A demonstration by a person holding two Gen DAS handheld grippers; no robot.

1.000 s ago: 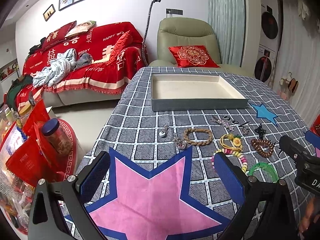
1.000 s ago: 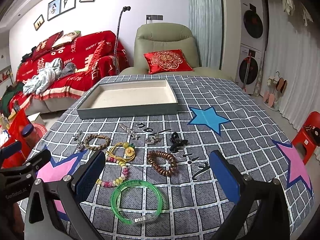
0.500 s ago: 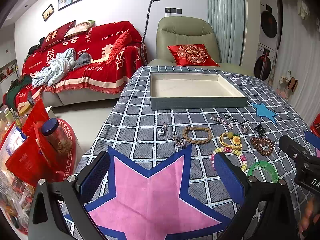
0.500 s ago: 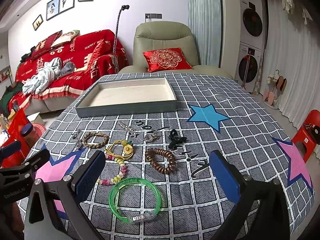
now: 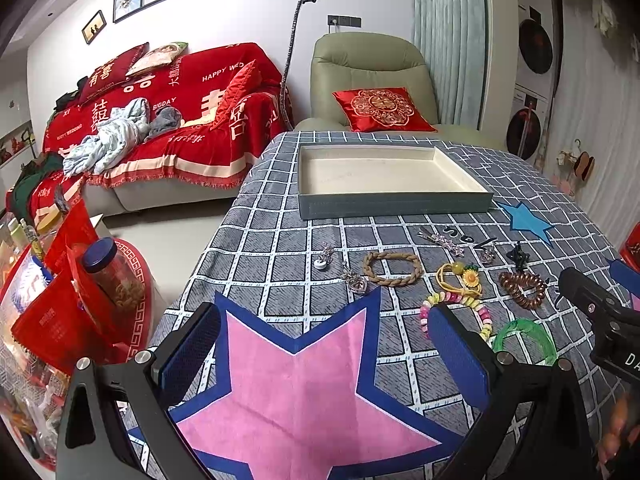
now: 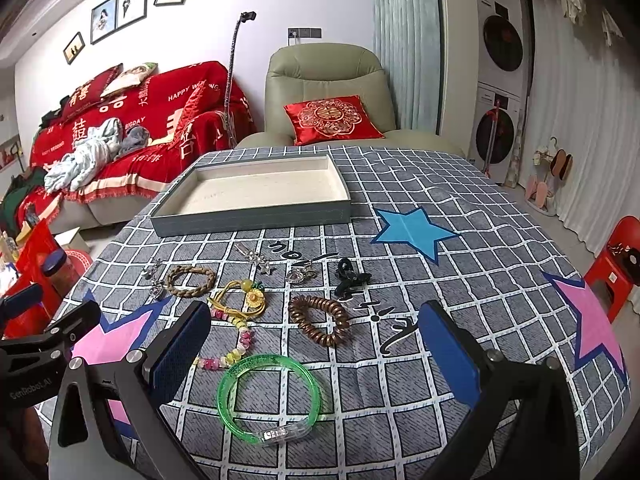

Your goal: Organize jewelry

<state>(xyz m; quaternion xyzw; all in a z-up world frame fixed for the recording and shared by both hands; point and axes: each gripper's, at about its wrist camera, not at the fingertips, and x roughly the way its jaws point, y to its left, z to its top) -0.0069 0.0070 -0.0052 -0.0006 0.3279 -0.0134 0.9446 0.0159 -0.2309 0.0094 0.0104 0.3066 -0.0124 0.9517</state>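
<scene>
Checked tablecloth (image 6: 460, 280) carries an empty tray (image 6: 256, 216) at the far side — nothing sorted yet. All jewelry lies loose in front of it. Right gripper (image 6: 316, 344), jaws wide, holds nothing; green bangle (image 6: 268, 396) lies between and just ahead. Left gripper (image 5: 324, 352) — wide, empty, over pink star (image 5: 296, 392).

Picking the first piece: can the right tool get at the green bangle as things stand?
Probably yes. The green bangle lies flat just ahead of the open right tool, with nothing on top; only the bead bracelet sits close by.
</scene>
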